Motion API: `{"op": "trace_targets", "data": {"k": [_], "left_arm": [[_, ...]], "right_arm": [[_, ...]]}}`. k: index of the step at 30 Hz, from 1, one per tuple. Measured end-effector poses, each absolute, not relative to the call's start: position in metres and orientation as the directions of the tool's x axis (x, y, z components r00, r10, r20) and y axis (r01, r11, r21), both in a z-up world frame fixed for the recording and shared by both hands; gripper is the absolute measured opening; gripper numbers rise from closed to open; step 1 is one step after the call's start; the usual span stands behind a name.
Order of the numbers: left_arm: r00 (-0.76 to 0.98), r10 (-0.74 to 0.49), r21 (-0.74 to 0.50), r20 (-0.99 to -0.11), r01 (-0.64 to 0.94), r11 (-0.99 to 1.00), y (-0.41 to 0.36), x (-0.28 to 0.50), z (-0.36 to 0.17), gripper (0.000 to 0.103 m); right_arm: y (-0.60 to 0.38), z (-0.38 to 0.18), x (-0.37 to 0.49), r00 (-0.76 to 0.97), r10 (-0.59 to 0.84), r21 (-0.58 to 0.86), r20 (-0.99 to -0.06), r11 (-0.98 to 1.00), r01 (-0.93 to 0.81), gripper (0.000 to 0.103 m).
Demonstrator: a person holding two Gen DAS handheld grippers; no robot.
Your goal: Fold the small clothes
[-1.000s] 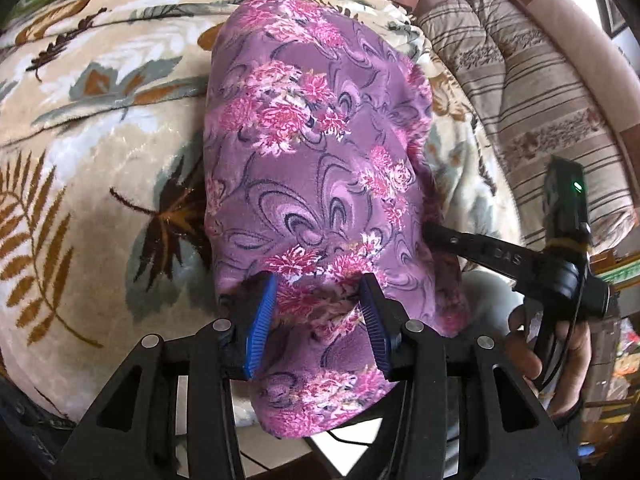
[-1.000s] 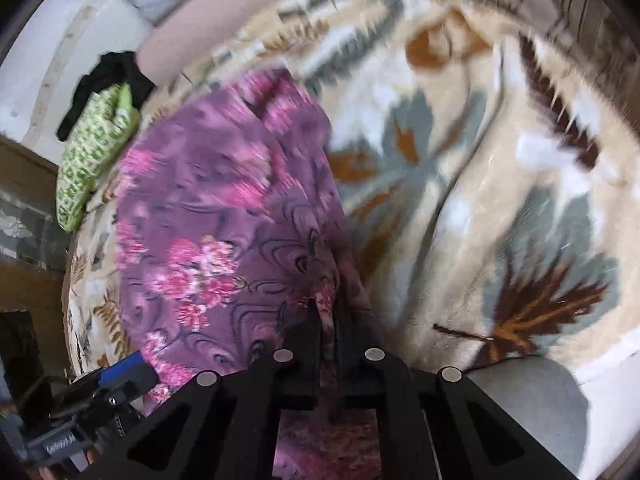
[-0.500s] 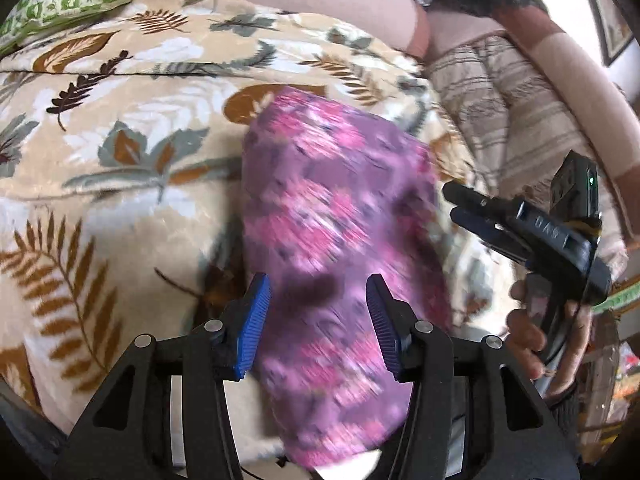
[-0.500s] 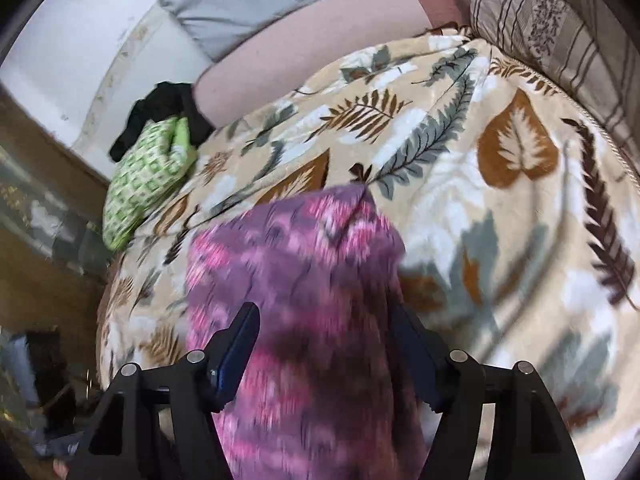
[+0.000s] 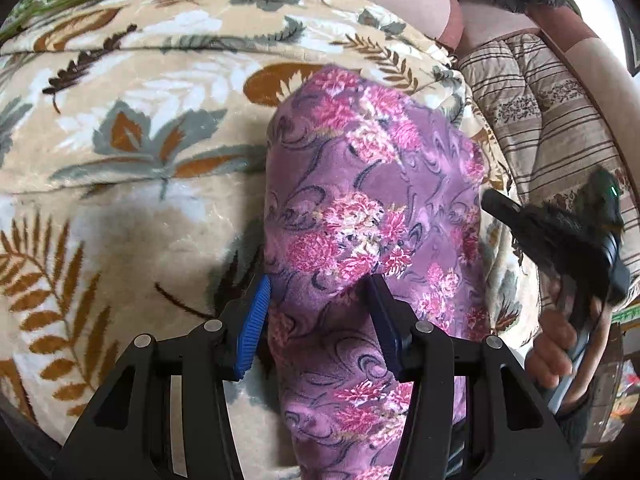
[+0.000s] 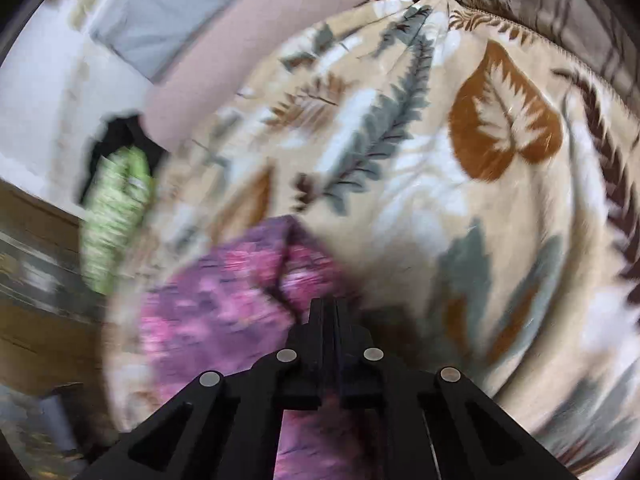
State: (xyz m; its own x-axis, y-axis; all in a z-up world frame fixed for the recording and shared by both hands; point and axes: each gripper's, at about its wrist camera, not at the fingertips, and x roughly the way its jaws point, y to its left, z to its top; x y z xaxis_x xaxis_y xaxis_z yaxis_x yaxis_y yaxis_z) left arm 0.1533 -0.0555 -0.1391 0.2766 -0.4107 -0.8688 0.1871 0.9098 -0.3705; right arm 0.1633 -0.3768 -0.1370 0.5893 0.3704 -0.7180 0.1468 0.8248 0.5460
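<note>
one purple floral garment (image 5: 372, 216) lies folded lengthwise on the leaf-print blanket (image 5: 132, 152), its near end hanging off the blanket's edge. left gripper (image 5: 320, 316) stands wide, blue pads either side of the cloth. right gripper (image 6: 326, 312) is closed, fingers together at the garment's right edge (whether it pinches cloth, i cannot tell). only the right view shows a green patterned cloth (image 6: 116, 216) beyond the blanket.

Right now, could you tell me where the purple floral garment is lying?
The purple floral garment lies on the leaf-print blanket, centre-right in the left wrist view, running between the open left tool's fingers.
</note>
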Motion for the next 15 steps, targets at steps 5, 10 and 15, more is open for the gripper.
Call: {"op": "trace_targets", "data": {"k": [5,10,15], "left_arm": [[0.278,-0.427,-0.390,-0.860,0.181,0.903,-0.051,0.152,-0.141,0.050],[0.296,-0.463,-0.433,-0.835,0.165,0.886,-0.043,0.151,-0.142,0.050],[0.302,-0.482,-0.475,-0.822,0.102,0.874,-0.032,0.150,-0.146,0.061]], "right_arm": [[-0.365,-0.154,0.125,0.609,0.440,0.619,-0.660,0.778,0.108,0.085],[-0.363,-0.173,0.132,0.564,0.433,0.598,-0.703,0.789,0.140,0.085],[-0.369,-0.185,0.143,0.540,0.454,0.619,-0.709,0.767,0.168,0.085]]}}
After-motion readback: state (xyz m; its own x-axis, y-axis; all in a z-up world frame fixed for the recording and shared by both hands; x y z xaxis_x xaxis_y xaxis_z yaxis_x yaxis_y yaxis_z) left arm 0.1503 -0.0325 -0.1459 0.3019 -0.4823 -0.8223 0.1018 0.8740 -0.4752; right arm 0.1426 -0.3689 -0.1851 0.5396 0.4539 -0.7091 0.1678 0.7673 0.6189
